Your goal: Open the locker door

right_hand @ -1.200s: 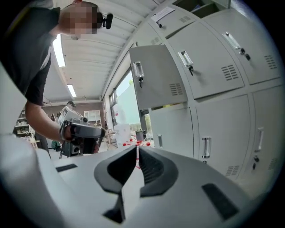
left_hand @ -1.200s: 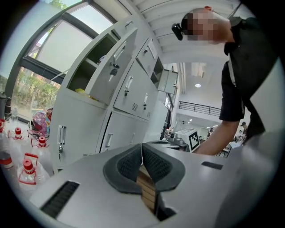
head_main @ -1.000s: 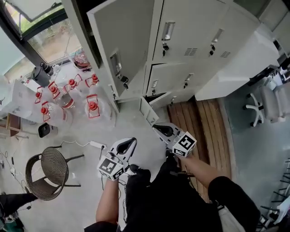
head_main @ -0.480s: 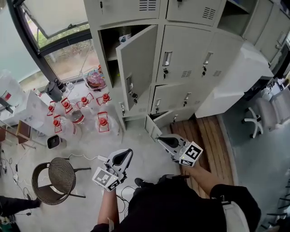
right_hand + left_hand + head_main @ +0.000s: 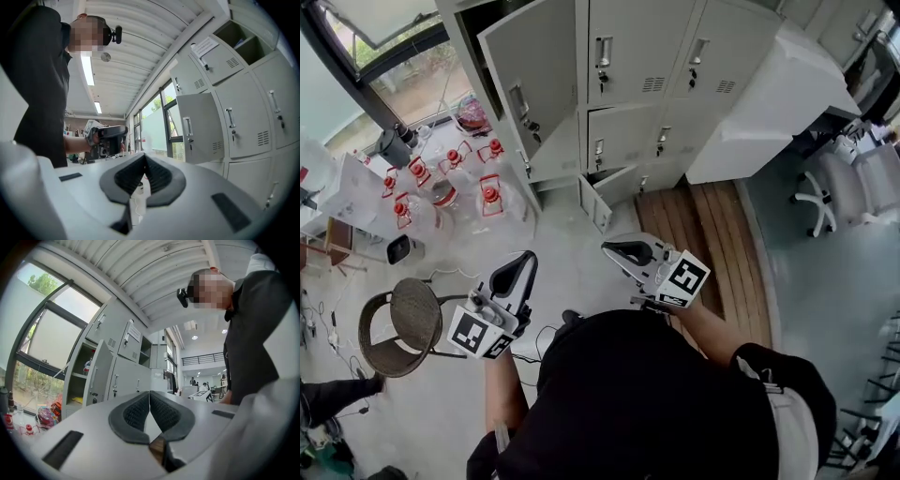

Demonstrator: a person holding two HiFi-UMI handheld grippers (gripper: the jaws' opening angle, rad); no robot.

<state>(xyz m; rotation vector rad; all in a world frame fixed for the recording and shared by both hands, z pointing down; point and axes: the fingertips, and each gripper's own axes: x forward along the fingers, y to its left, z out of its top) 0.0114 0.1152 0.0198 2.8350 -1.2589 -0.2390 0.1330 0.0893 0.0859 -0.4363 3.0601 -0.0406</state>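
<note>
My left claw [image 5: 523,264] and my right claw [image 5: 612,249] are both pinched shut with nothing between the pads, held low in the frame over the floor [image 5: 572,234]. The locker door [image 5: 534,84] stands swung open at the upper left, well apart from both claws, near the red-capped bottles [image 5: 491,199].

Your left gripper [image 5: 522,262] points toward 1 o'clock, your right gripper [image 5: 615,248] toward 10 o'clock, both with jaws pressed together, empty
</note>
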